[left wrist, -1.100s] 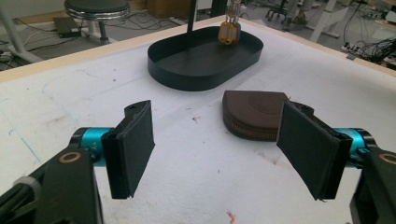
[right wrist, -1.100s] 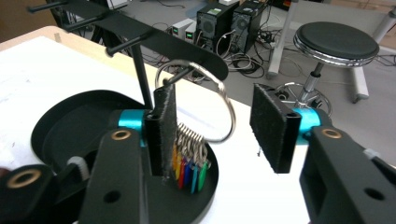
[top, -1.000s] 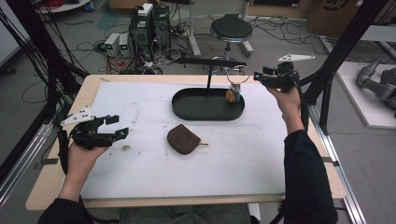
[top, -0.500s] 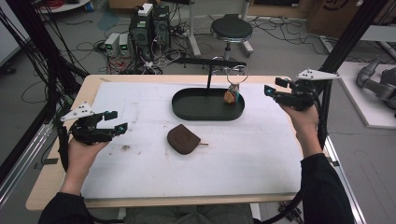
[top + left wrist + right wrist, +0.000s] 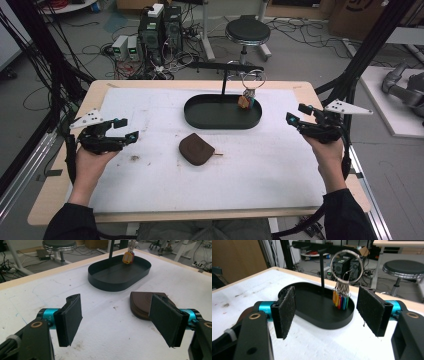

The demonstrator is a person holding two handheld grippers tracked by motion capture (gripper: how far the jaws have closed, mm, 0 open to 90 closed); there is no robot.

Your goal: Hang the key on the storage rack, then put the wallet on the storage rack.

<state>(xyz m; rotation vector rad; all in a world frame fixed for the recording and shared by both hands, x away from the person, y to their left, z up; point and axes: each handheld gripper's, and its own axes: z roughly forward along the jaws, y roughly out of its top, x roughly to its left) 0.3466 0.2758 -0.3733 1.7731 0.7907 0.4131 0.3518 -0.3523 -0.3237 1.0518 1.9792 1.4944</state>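
A black oval tray (image 5: 200, 117) lies at the far middle of the white table. From its stand's bar hangs a metal key ring (image 5: 248, 82) with several coloured tags (image 5: 340, 300) just over the tray's right end. A brown zipped pouch (image 5: 196, 149) lies in front of the tray. My right gripper (image 5: 295, 113) hovers near the table's right edge and faces the tray (image 5: 329, 323). Its jaws have just been opening and nothing is between them. My left gripper (image 5: 131, 128) stands open at the left, level with the pouch (image 5: 141, 302).
Black frame posts (image 5: 367, 47) rise at the table's corners. A stool (image 5: 247, 32), computer cases (image 5: 160, 25) and loose cables crowd the floor beyond the far edge. The white mat (image 5: 260, 165) lies bare between the pouch and my right hand.
My right gripper has drawn back from beside the key ring to the right and nearer the person, with its jaws wider. The ring still hangs on the stand. The left gripper has kept still.
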